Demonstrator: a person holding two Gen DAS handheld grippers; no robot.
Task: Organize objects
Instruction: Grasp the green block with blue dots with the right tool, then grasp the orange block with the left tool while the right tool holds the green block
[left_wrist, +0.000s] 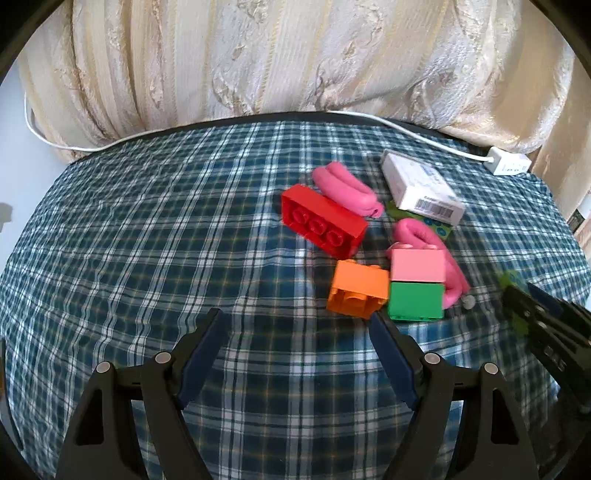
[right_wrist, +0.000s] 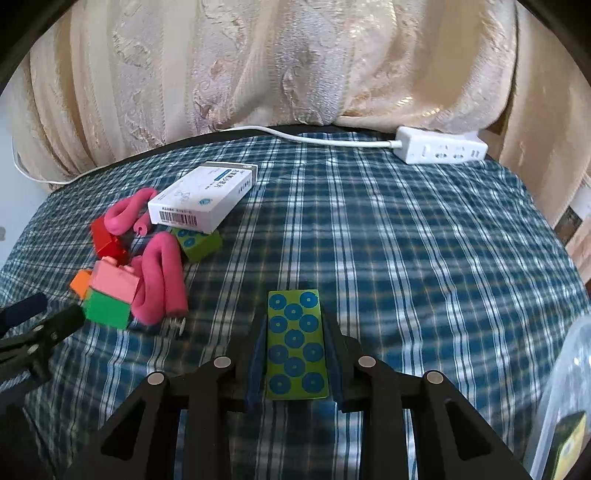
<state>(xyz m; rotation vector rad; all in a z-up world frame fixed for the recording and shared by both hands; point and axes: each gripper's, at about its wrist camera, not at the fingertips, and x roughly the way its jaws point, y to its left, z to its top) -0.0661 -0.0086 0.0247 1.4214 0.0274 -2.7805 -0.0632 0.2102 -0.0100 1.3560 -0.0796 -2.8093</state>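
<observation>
On the plaid cloth lies a cluster: a red brick (left_wrist: 323, 225), an orange brick (left_wrist: 357, 292), a pink brick (left_wrist: 417, 265) stacked on a green brick (left_wrist: 415, 301), two pink foam rollers (left_wrist: 345, 188) (left_wrist: 436, 251), a white box (left_wrist: 421, 186) resting on a green dotted block (right_wrist: 197, 240). My left gripper (left_wrist: 297, 325) is open and empty, just in front of the orange brick. My right gripper (right_wrist: 295, 321) is shut on a green block with blue dots (right_wrist: 295, 343), held right of the cluster.
A white power strip (right_wrist: 439, 149) with its cable (left_wrist: 221, 123) lies at the table's far edge. A cream curtain (left_wrist: 295, 55) hangs behind. A clear plastic container (right_wrist: 565, 406) shows at the lower right of the right wrist view.
</observation>
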